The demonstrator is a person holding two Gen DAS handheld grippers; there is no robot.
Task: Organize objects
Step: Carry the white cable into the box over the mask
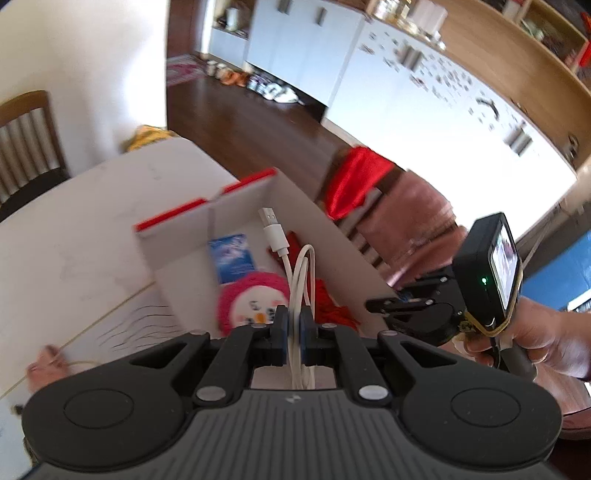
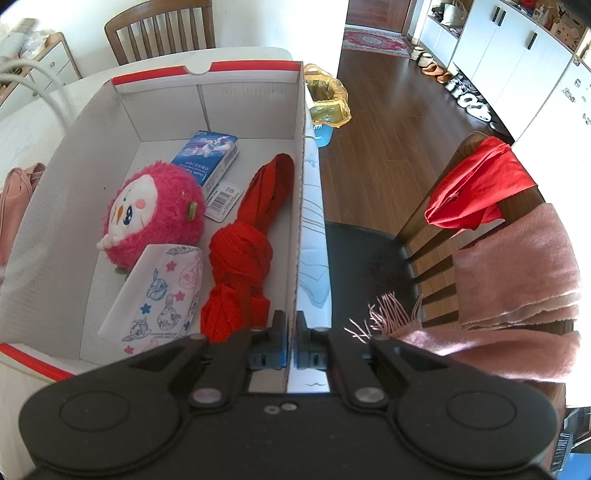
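My left gripper [image 1: 294,325] is shut on a white USB cable [image 1: 275,236], held above an open white box with red rim [image 1: 173,218]. The cable also shows at the far left of the right wrist view [image 2: 48,99]. My right gripper [image 2: 291,332] is shut on the box's right wall [image 2: 300,206]. Inside the box lie a pink plush toy [image 2: 159,214], a blue packet [image 2: 207,155], a red strap bundle [image 2: 240,251] and a white printed pouch [image 2: 162,295]. The right gripper also shows in the left wrist view [image 1: 391,306].
The box stands on a white table [image 1: 74,221]. A wooden chair [image 2: 424,236] with a red cloth [image 2: 476,192] and a pink scarf [image 2: 517,288] stands right of it. Another chair [image 2: 159,29] is at the far side. A yellow-bagged bin [image 2: 327,99] is on the floor.
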